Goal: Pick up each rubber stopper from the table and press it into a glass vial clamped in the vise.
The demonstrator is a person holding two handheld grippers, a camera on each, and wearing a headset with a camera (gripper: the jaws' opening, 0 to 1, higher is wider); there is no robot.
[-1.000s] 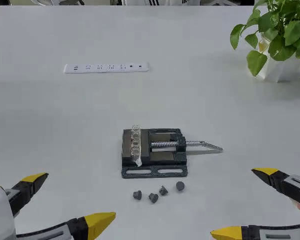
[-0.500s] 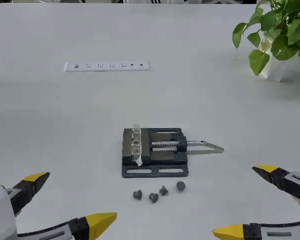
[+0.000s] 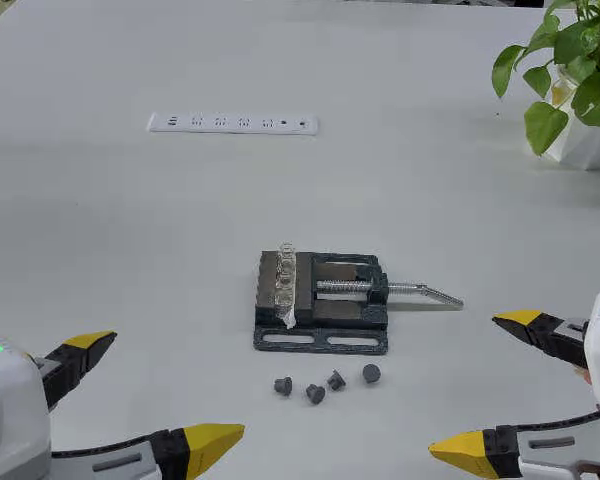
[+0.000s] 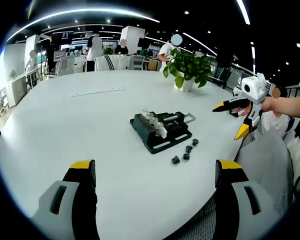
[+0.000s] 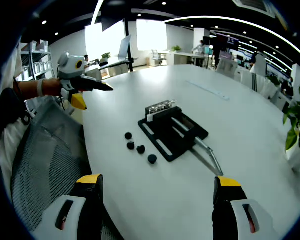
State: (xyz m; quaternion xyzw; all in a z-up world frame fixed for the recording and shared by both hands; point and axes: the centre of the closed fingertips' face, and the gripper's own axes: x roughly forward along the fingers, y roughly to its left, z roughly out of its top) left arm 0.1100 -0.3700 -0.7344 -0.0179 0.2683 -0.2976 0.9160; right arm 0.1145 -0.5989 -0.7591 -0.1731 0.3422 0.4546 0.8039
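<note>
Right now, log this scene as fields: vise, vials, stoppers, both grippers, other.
vise: mid-table, handle to the right in head view
vials: upright row, clamped in vise
stoppers: four, loose on table, near side of vise
left gripper: open, empty
right gripper: open, empty
other: power strip beyond vise; plant far right

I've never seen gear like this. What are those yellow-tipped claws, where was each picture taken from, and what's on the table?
No robot here: a person holds two hand tools, the left gripper and right gripper, both open and empty. One picture comes from a headset camera; the two round ones from cameras riding on the grippers. On the white table sit a dark metal vise clamping clear glass vials, four small dark grey rubber stoppers in front of it, a white power strip and a potted green plant.
</note>
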